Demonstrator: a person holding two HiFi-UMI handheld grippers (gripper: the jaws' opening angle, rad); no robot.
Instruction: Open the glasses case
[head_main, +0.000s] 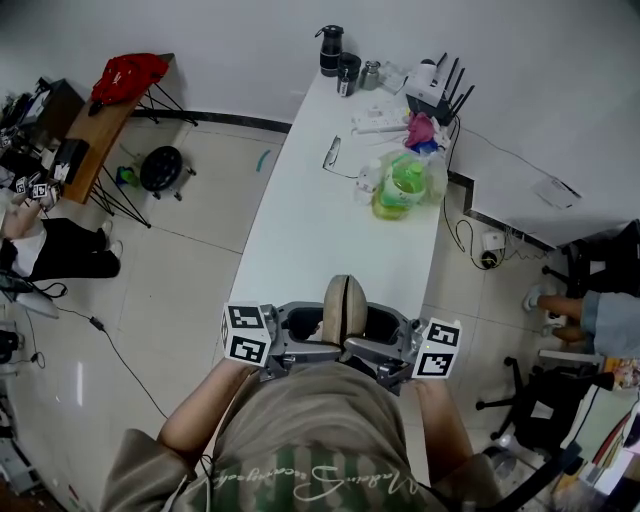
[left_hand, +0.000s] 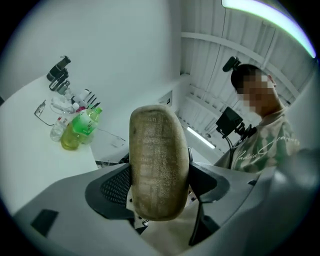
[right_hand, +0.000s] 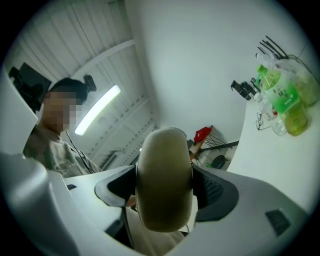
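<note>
- Grippers in both of the person's hands point toward each other over the near end of the long white table (head_main: 300, 230). Each has its marker cube on the outer side.
- Between them, over that same near end, is the khaki, oval, fabric-covered glasses case (head_main: 344, 300). It is held edge-up, and a dark seam line runs along its upper side.
- The left gripper (left_hand: 159, 182) has its jaws spread wide and clamped on one end of the case, with the dark pads against both flanks.
- The right gripper (right_hand: 164, 187) grips the other end the same way, its jaws wide and pressed to both sides.
- Whether the case's two halves have begun to part cannot be told.
- Around the table's middle, toward its right edge, lies a clear plastic bag of green drink bottles (head_main: 403, 182). Thin-rimmed spectacles (head_main: 332, 152) lie just beside it, toward the left edge.
- At the table's far end stand a black flask (head_main: 330, 50) and a white router with black antennas (head_main: 437, 85).
</note>
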